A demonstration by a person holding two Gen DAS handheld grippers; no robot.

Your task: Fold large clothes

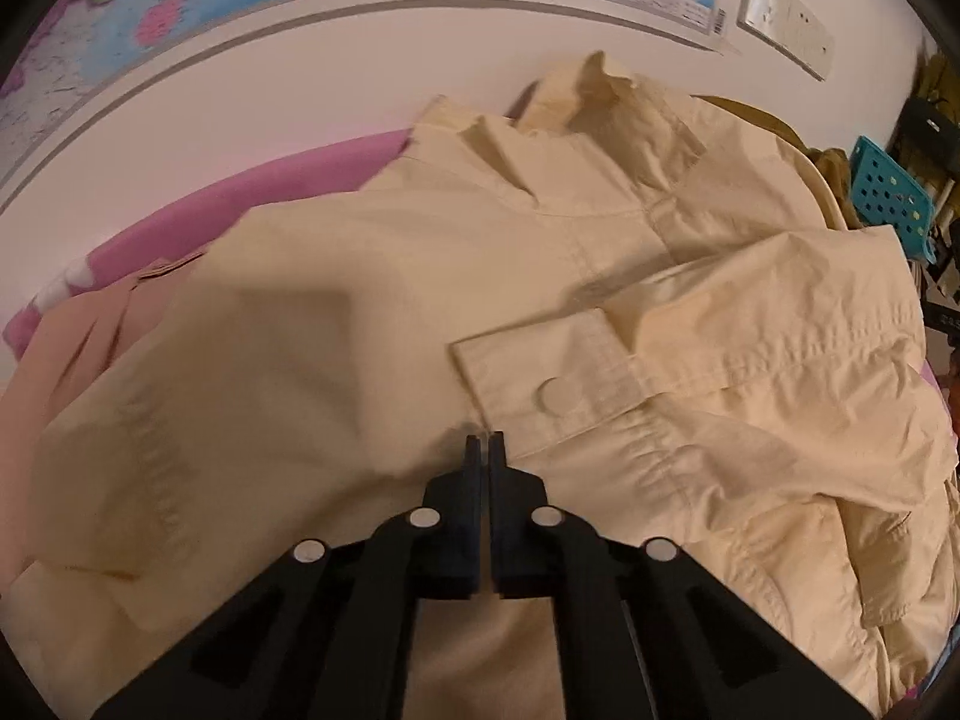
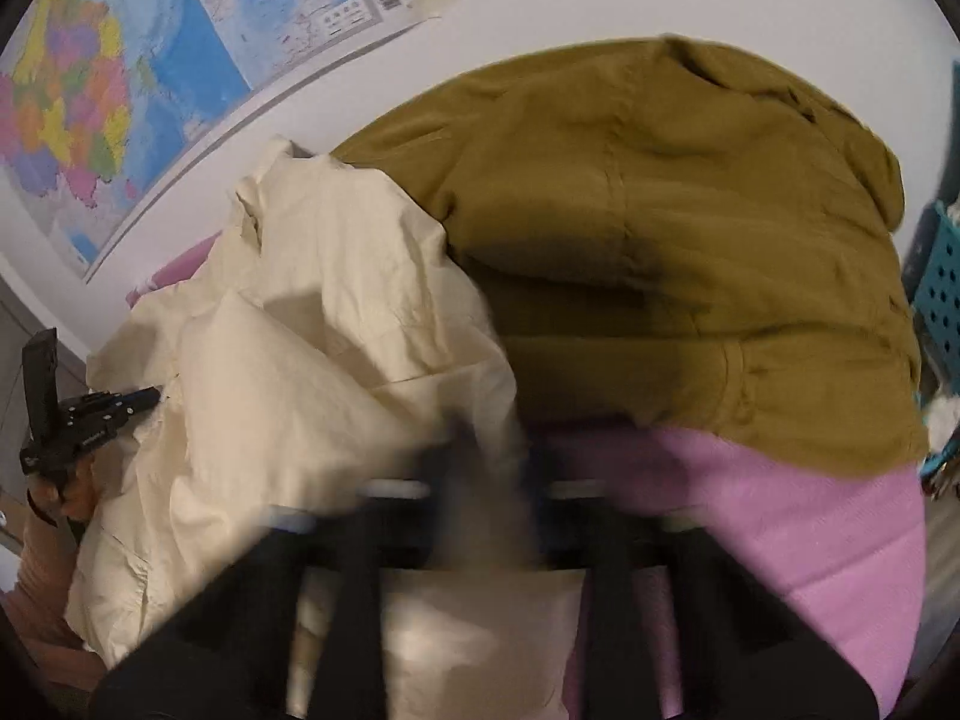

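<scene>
The cream jacket [image 1: 540,276] lay spread and rumpled over the pink bed cover [image 1: 288,192], collar [image 1: 591,84] toward the far edge by the wall, where a map [image 2: 90,108] hung. One sleeve was folded across the front, its buttoned cuff [image 1: 540,384] lying flat near the middle. The fabric showed soft creases and stitched seams.

My left gripper [image 1: 486,444] was clenched, fingertips together just above the cloth beside the cuff; I could not tell whether any fabric was pinched.

My right gripper [image 2: 480,456] was blurred; its jaws were closed amid cream fabric at the jacket's edge, grasp uncertain. An olive-brown garment [image 2: 660,240] lay beyond, on the same cover.
</scene>
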